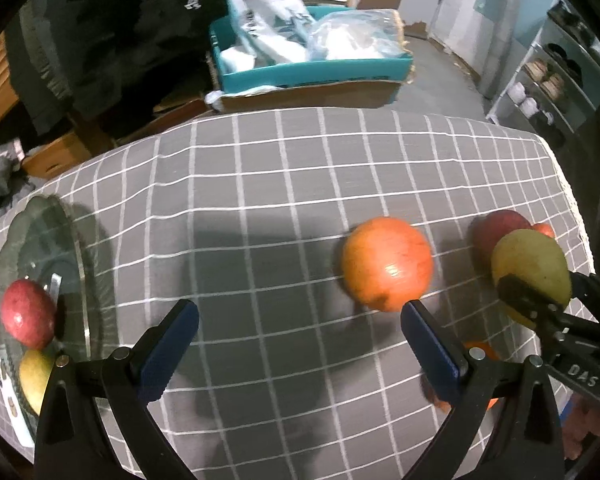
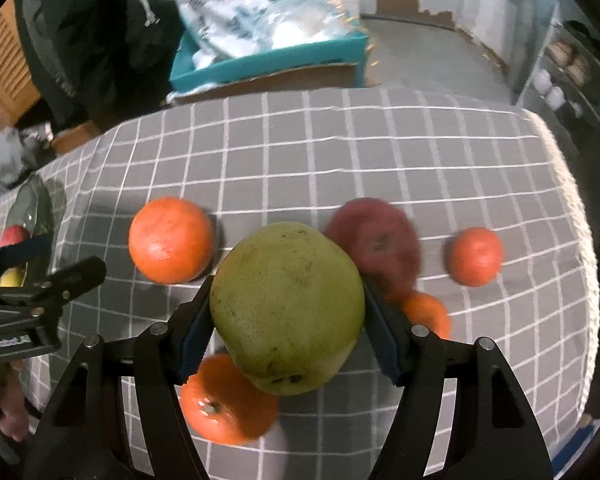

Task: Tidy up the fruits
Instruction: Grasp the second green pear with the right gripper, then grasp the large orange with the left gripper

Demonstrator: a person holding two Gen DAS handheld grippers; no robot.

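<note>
My right gripper (image 2: 288, 312) is shut on a green pear (image 2: 286, 304) and holds it above the checked tablecloth; the pear also shows in the left wrist view (image 1: 534, 268). My left gripper (image 1: 300, 320) is open and empty, just in front of a large orange fruit (image 1: 388, 264). A glass plate (image 1: 66, 240) at the left holds a red apple (image 1: 28, 314) and a yellow fruit (image 1: 34, 378). On the cloth lie a red apple (image 2: 380, 240) and several small oranges (image 2: 476, 256), (image 2: 224, 404), (image 2: 428, 312).
The table with grey checked cloth (image 1: 260, 168) ends at the far and right edges. Beyond it stand a teal tray with plastic bags (image 1: 312, 64) on a cardboard box, and a shelf rack (image 1: 548, 80) at the right.
</note>
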